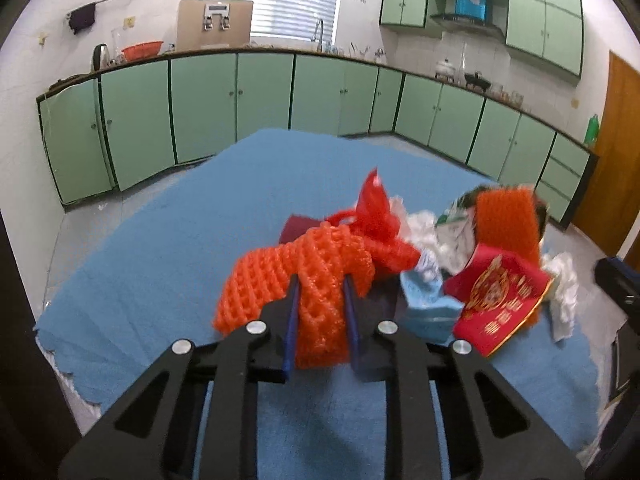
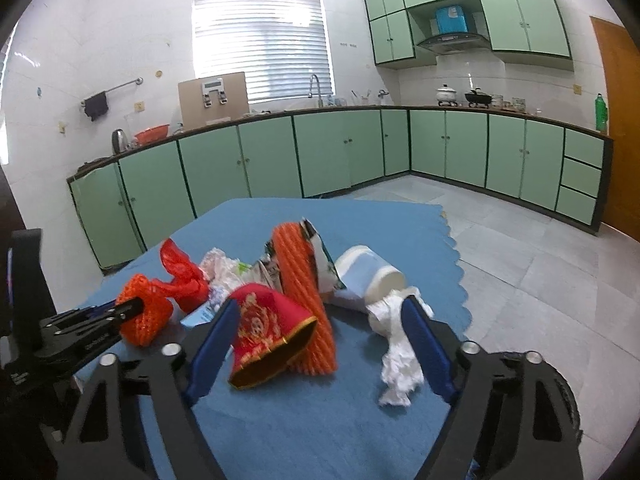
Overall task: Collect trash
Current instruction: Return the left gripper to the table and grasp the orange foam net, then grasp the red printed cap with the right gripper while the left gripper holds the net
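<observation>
Left wrist view shows the left tongs (image 1: 322, 300) clenched on orange foam netting (image 1: 304, 280) for removal, right tongs (image 2: 316, 344) released at 3 o'clock.

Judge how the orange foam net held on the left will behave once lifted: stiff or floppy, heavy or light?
The orange foam net looks soft: it bulges around the left hand-held gripper, whose fingers pinch it. Probably floppy, since its free end droops toward the blue cloth. Its open mesh suggests it's very light, unlikely to slip.
</observation>
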Motion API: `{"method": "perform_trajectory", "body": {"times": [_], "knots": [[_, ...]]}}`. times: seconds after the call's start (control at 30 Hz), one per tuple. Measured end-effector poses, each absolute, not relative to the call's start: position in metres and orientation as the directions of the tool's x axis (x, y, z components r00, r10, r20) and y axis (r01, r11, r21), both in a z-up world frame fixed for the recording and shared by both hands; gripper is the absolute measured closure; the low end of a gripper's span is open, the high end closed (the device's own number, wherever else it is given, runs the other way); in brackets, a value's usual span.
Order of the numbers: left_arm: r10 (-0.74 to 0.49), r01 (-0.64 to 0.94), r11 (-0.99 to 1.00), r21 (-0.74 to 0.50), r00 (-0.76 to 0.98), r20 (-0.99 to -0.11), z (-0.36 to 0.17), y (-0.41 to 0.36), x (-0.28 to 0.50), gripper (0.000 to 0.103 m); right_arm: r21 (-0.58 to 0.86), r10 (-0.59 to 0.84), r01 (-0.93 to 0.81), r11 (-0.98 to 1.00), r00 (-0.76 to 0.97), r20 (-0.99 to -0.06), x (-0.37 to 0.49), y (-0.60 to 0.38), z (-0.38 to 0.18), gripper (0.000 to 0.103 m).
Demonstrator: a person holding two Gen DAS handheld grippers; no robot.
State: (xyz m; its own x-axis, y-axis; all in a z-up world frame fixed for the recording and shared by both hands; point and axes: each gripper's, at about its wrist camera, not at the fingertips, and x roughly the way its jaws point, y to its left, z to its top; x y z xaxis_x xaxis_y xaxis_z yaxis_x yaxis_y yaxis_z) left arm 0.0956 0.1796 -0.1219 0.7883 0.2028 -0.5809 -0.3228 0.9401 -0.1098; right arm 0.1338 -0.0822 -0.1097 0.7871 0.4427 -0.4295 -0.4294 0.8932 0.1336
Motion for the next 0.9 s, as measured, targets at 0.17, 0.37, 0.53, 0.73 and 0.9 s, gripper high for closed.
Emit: {"method": "perform_trajectory", "body": {"times": [0.17,0.37,0.53,0.73,0.9], "knots": [[0.193,-0.309,0.942,-0.131,0.819,-0.54,-0.104,0.171,0.085,0.084,0.142,0.47,-0.459,0.877,0.758,-0.452,0.134,-0.071,-0.115,0.042],[0.187,-0.288,0.95,-0.119,0.832,-0.523,-0.099,0.161,0.084,0.084,0.143,0.48,-0.478,0.867,0.719,-0.502,0.133,-0.063,-0.128,0.056],[0.19,-0.293,0.95,-0.111,0.82,-0.54,-0.108,0.161,0.085,0.084,0.143,0.472,-0.47,0.871,0.718,-0.513,0.138,-0.061,-0.131,0.058],[0.19,-0.293,0.951,-0.103,0.813,-0.55,-0.112,0.164,0.086,0.084,0.141,0.472,-0.475,0.868,0.705,-0.529,0.151,-0.058,-0.135,0.058],[0.197,-0.298,0.95,-0.095,0.806,-0.557,-0.113,0.167,0.088,0.084,0.161,0.483,-0.481,0.862,0.68,-0.552,0.157,-0.055,-0.139,0.058]]}}
